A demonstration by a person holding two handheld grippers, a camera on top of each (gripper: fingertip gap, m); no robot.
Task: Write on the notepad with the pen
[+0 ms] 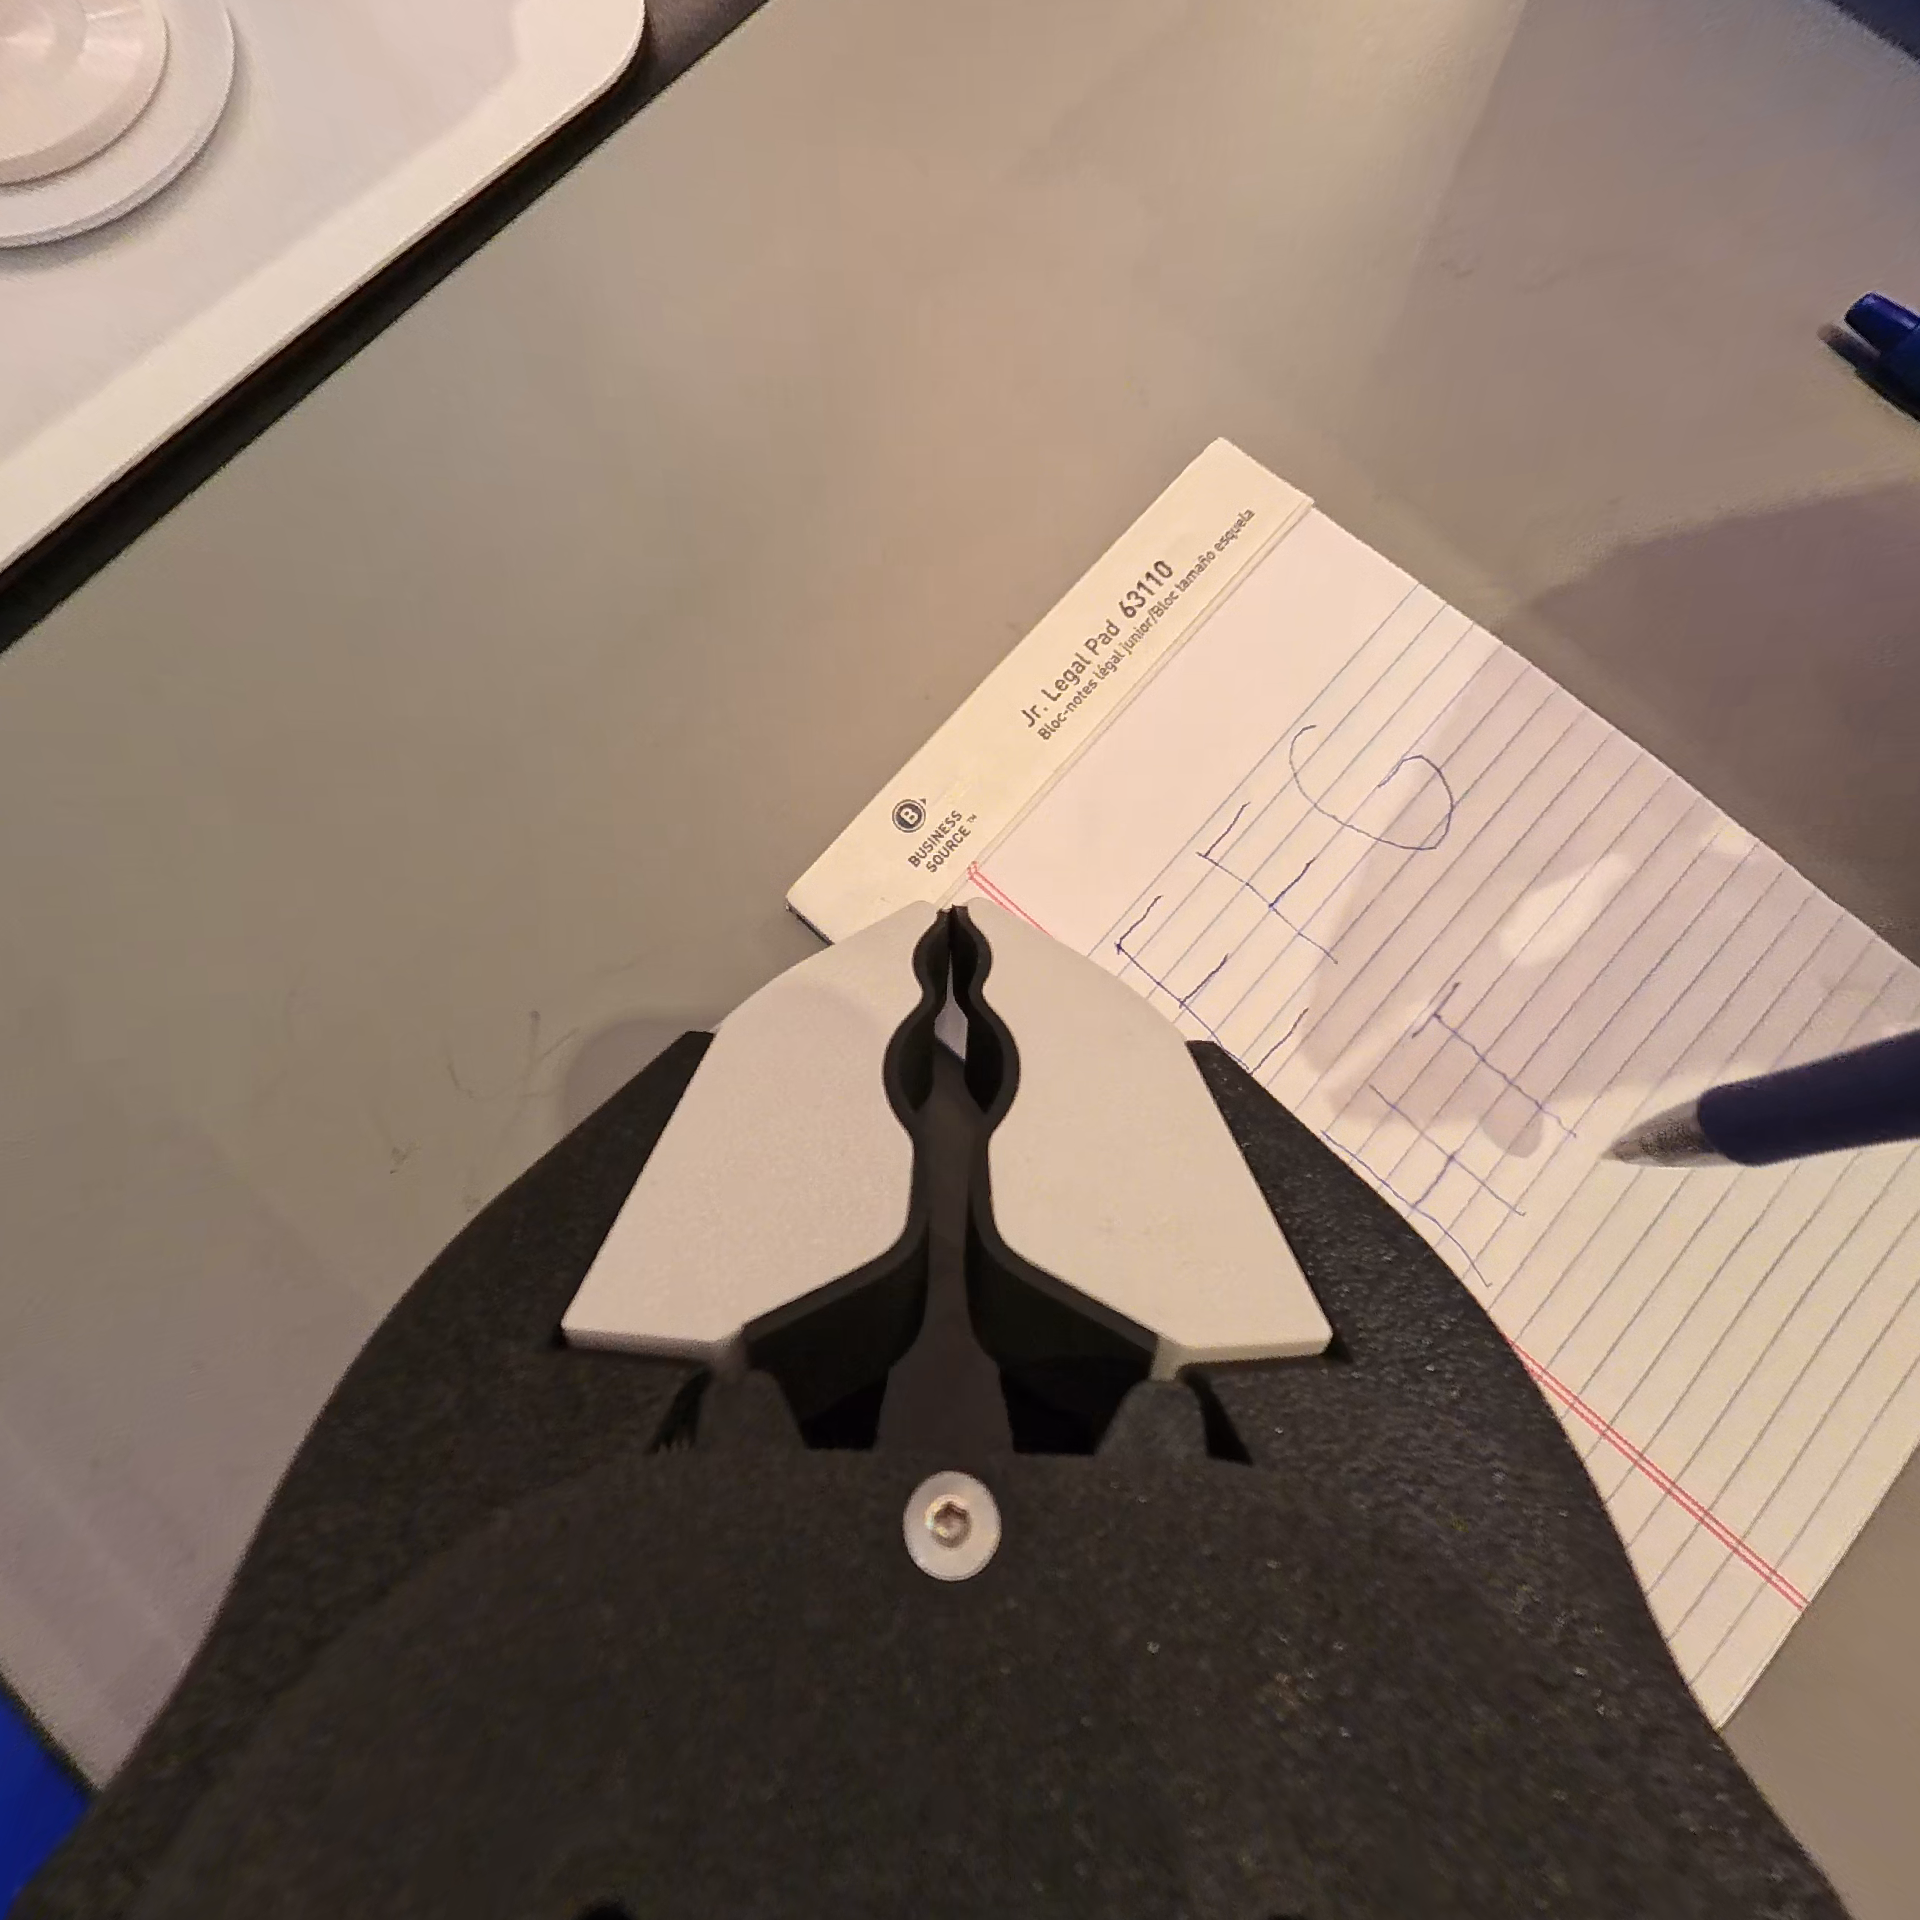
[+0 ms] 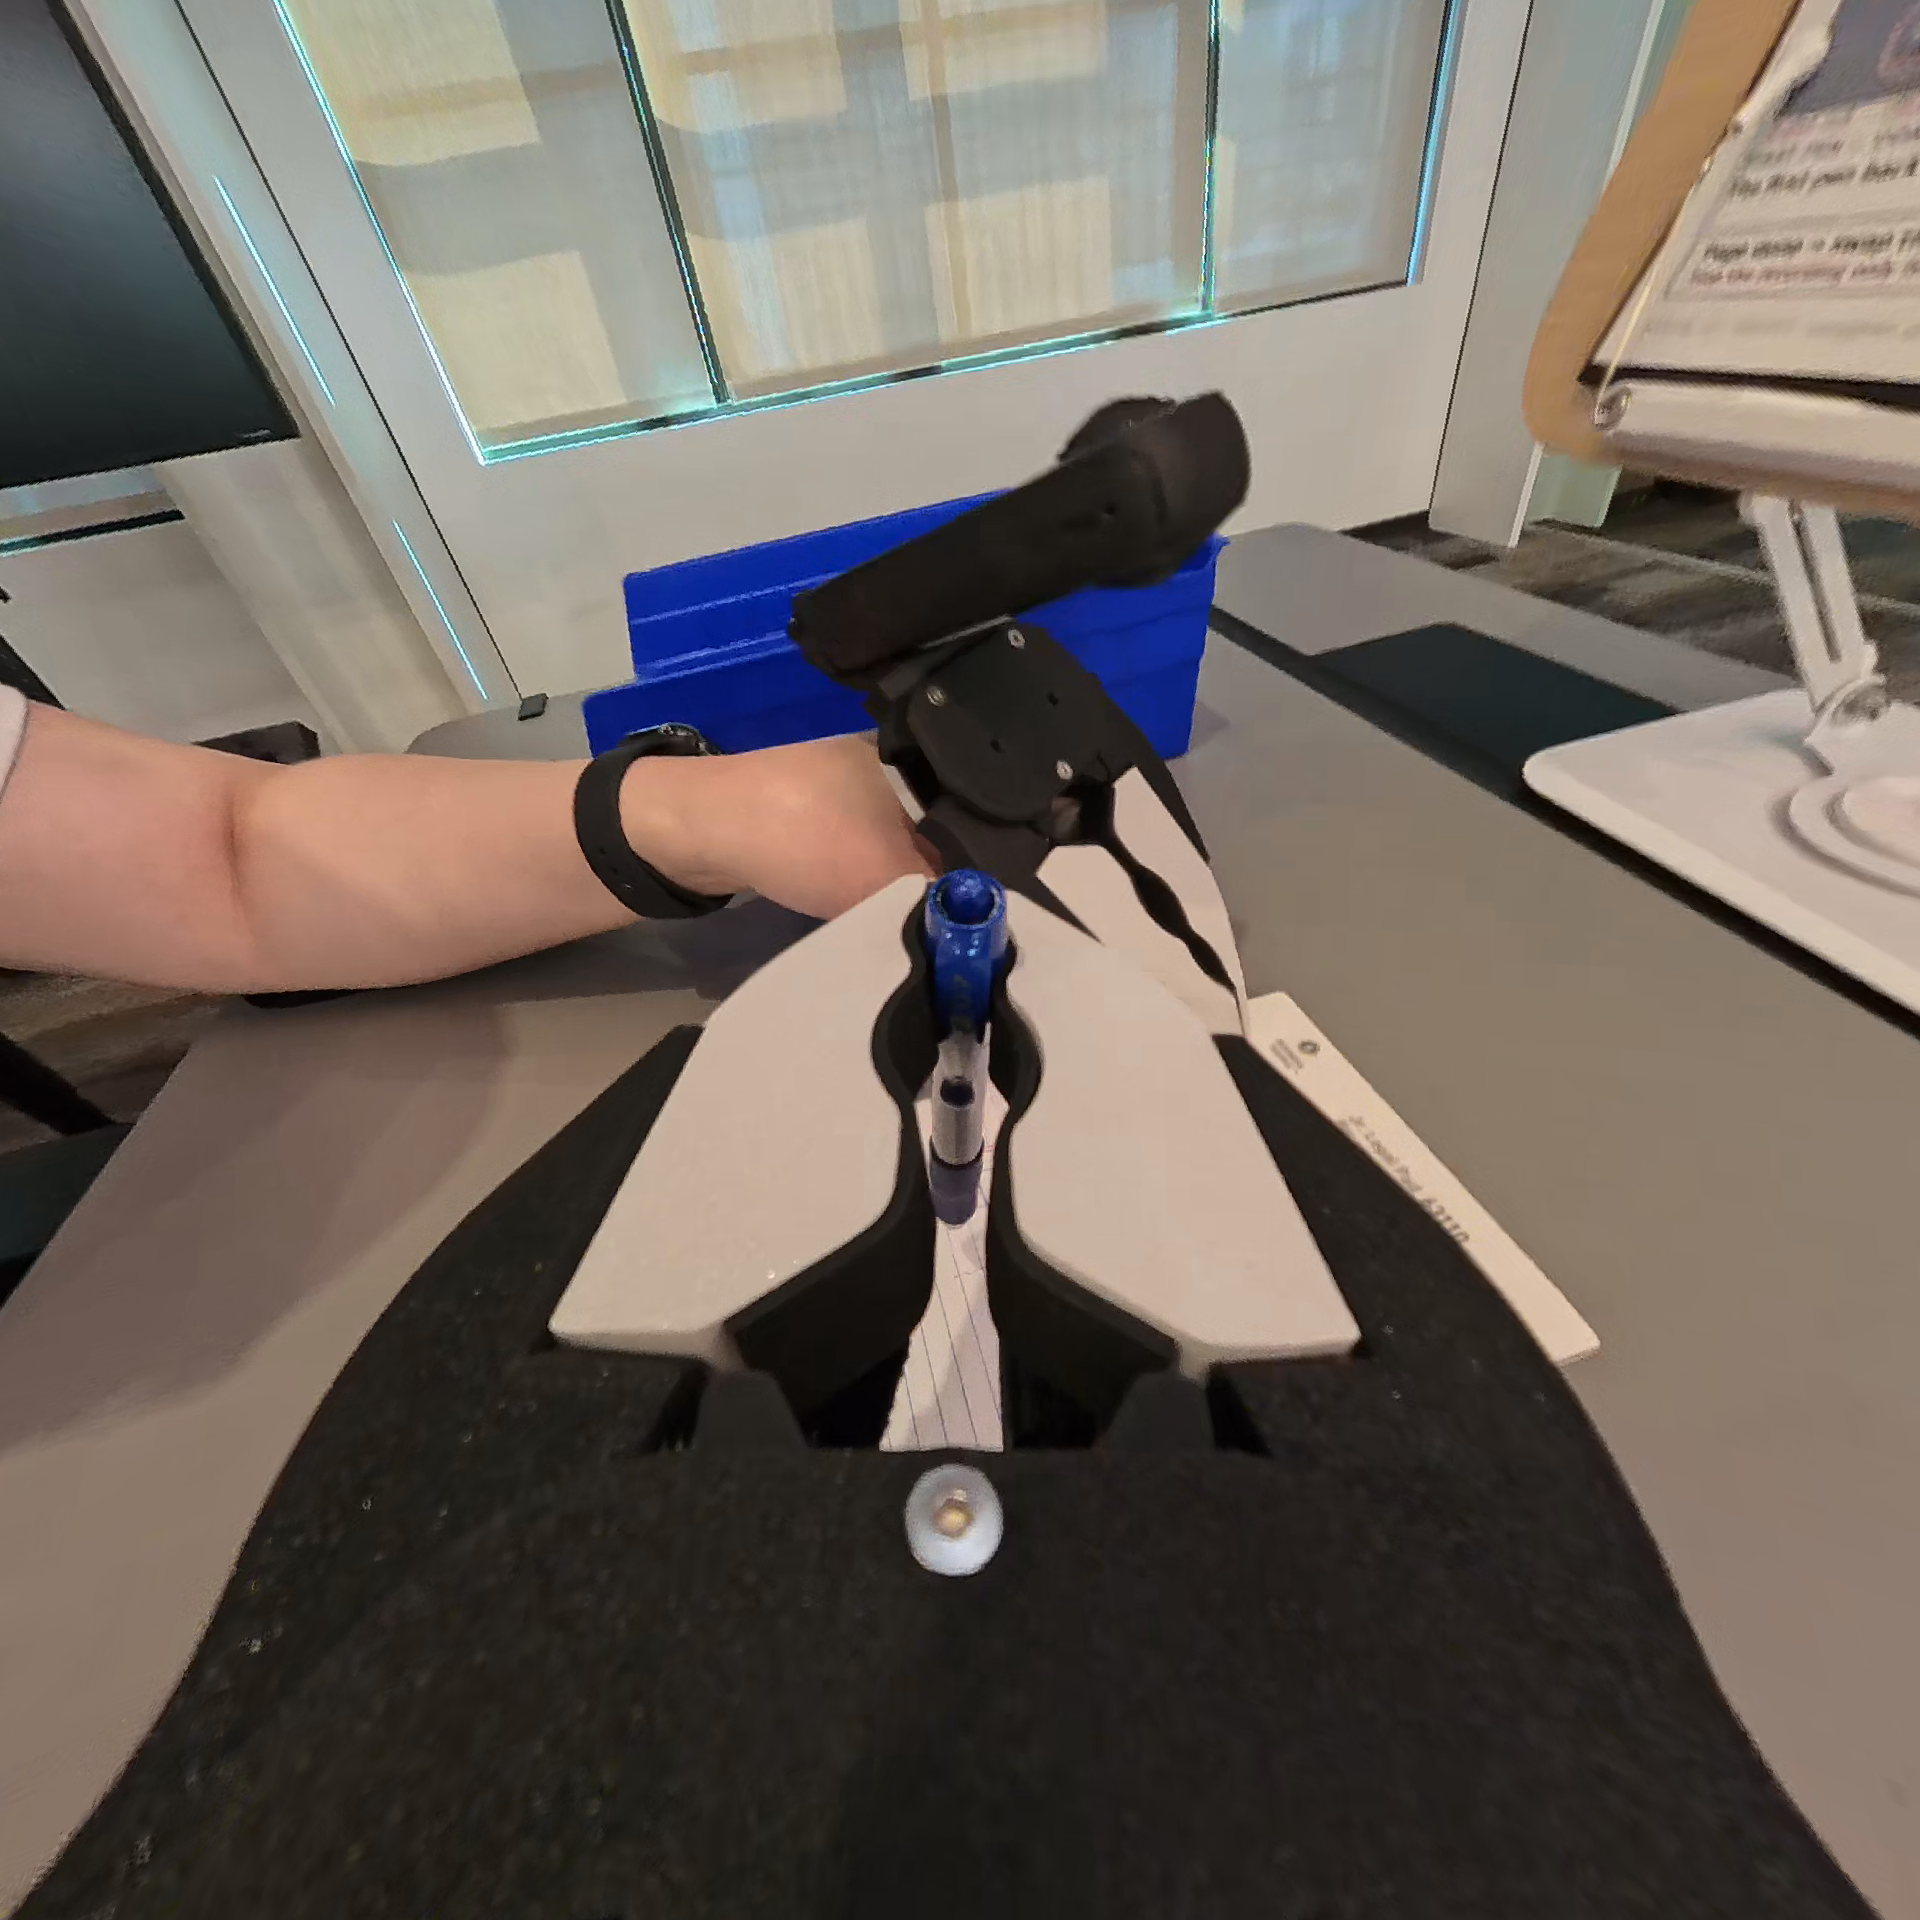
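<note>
Two grippers are at work: the right gripper has its fingers closed around the pen, which stands nearly upright between them, blue cap end up and tip down toward the lined page. The left gripper has its fingers pressed together with nothing between them, its tips down at the notepad near the top corner by the binding strip, seemingly pinning it; contact itself cannot be confirmed. The pad lies flat on the grey table, already bearing several blue strokes. The pen looks light, stiff and smooth-barrelled, so it is likely to twist or slide in the grip under writing pressure; holding it at mid-barrel, as now, seems sensible. The pad is thin and light and would probably skate on the table unless held. Only the left wrist view shows the pen's tip, poised at or just above the paper beside the latest marks, and a second blue pen at the edge. Only the right wrist view shows the grip on the barrel, the person's forearm and a blue bin behind.
</note>
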